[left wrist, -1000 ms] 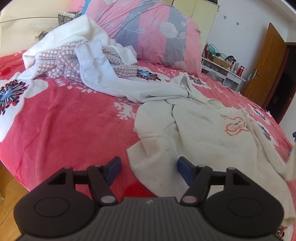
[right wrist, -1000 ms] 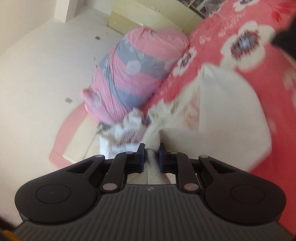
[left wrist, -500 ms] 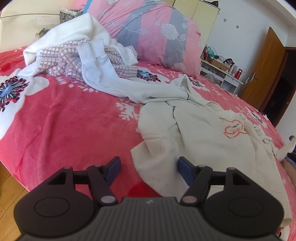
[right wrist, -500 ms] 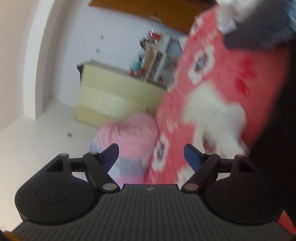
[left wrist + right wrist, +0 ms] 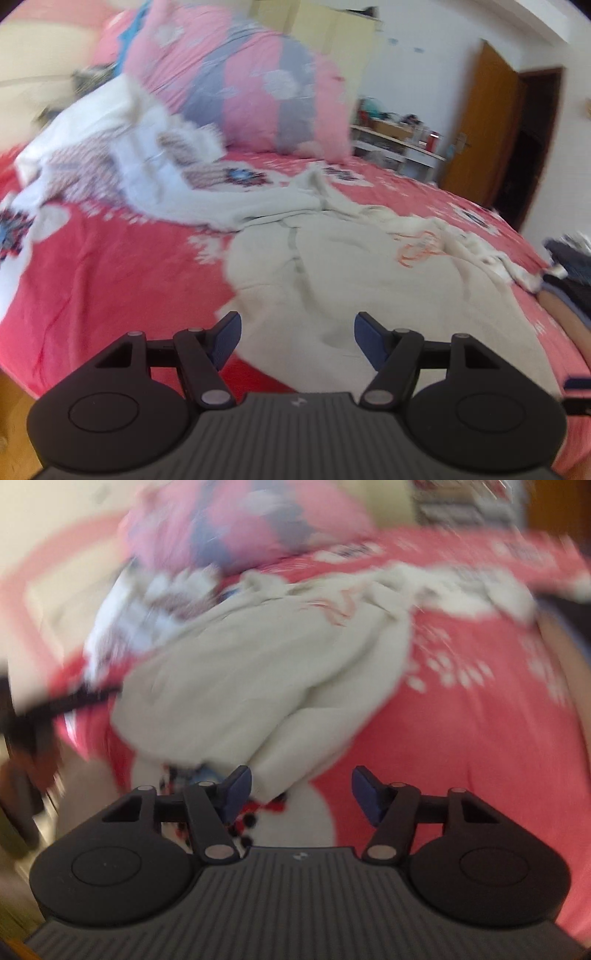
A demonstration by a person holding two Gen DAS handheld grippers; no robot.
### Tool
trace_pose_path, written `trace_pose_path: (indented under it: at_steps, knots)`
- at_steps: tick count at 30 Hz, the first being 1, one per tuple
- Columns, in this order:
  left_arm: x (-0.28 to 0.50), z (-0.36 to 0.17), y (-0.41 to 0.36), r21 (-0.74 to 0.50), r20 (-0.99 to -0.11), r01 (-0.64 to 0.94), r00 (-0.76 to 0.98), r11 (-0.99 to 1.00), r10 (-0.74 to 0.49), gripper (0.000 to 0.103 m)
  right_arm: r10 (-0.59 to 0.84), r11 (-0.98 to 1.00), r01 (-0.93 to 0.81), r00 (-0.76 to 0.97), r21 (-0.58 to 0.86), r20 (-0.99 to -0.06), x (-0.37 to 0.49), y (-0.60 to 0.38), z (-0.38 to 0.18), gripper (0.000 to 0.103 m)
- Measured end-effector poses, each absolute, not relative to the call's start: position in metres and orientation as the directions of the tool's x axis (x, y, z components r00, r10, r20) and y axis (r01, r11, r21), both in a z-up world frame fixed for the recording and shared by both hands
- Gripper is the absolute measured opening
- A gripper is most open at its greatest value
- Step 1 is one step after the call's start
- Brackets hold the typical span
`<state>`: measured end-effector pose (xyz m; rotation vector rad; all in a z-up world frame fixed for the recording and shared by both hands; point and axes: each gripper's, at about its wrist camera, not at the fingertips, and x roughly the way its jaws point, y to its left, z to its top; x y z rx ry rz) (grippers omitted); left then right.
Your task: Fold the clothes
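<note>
Right gripper has swung back over the bed, jaws just narrowing, nothing between them; left gripper released too. Cream top sprawls crumpled at 12 o'clock. Likely best: each gripper pinches a hem corner, pulls flat before folding.

Perhaps three garments, one pillow

Red floral bed bears cream garment, pink pillow.
</note>
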<state>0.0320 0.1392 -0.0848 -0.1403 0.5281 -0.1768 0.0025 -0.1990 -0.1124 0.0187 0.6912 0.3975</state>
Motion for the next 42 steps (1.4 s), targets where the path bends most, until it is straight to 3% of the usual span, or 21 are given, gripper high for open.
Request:
trace_pose_path:
  at_steps: [5,8,9,10,14,20,24,28,31,35,37,40,42]
  knots:
    - [0.011,-0.083,0.075,-0.070,-0.494,0.394,0.784,0.916,-0.376,0.069,0.255,0.867,-0.456,0.751,-0.199,-0.609,0.004,-0.154,-0.120,0.049]
    - [0.000,-0.094,0.030,0.070,-0.518,0.503,0.756,0.861,-0.400,0.069,0.193,0.831,-0.457,0.772,-0.317,-0.606,0.008,-0.149,-0.130,0.025]
    - [-0.004,-0.098,0.016,0.116,-0.523,0.532,0.751,0.838,-0.404,0.069,0.183,0.843,-0.434,0.787,-0.317,-0.590,0.006,-0.153,-0.128,0.010]
    - [-0.006,-0.101,0.006,0.150,-0.520,0.556,0.748,0.818,-0.413,0.069,0.168,0.867,-0.395,0.804,-0.303,-0.570,0.003,-0.160,-0.124,0.005]
    - [-0.006,-0.109,-0.027,0.247,-0.501,0.579,0.762,0.777,-0.409,0.069,0.151,0.971,-0.223,0.850,-0.085,-0.506,-0.008,-0.205,-0.109,0.005]
    - [0.016,-0.103,-0.035,0.215,-0.476,0.539,0.786,0.814,-0.394,0.059,0.159,0.979,-0.068,0.850,0.194,-0.502,-0.014,-0.258,-0.122,0.005]
    - [0.034,-0.102,-0.025,0.151,-0.496,0.479,0.793,0.865,-0.353,0.042,0.180,0.963,-0.041,0.836,0.268,-0.519,-0.018,-0.270,-0.138,0.005]
    - [0.039,-0.108,-0.018,0.104,-0.523,0.455,0.781,0.884,-0.341,0.013,0.238,0.939,-0.067,0.834,0.337,-0.497,-0.017,-0.268,-0.147,0.008]
    - [0.035,-0.108,-0.013,0.077,-0.521,0.444,0.781,0.893,-0.344,0.008,0.235,0.947,-0.087,0.844,0.310,-0.482,-0.019,-0.262,-0.143,0.009]
    - [0.025,-0.102,-0.004,0.000,-0.554,0.520,0.711,0.854,-0.432,0.012,0.220,0.962,-0.107,0.851,0.253,-0.476,-0.018,-0.257,-0.135,0.012]
    - [0.017,-0.100,0.003,0.014,-0.568,0.519,0.707,0.855,-0.421,0.025,0.215,0.964,-0.106,0.853,0.244,-0.476,-0.020,-0.258,-0.130,0.027]
    - [0.008,-0.093,0.030,0.013,-0.543,0.452,0.752,0.892,-0.373,0.044,0.210,0.960,-0.090,0.858,0.265,-0.468,-0.025,-0.269,-0.121,0.040]
    - [0.008,-0.086,0.059,-0.026,-0.512,0.374,0.792,0.927,-0.334,0.046,0.209,0.954,-0.077,0.863,0.289,-0.460,-0.030,-0.276,-0.114,0.043]
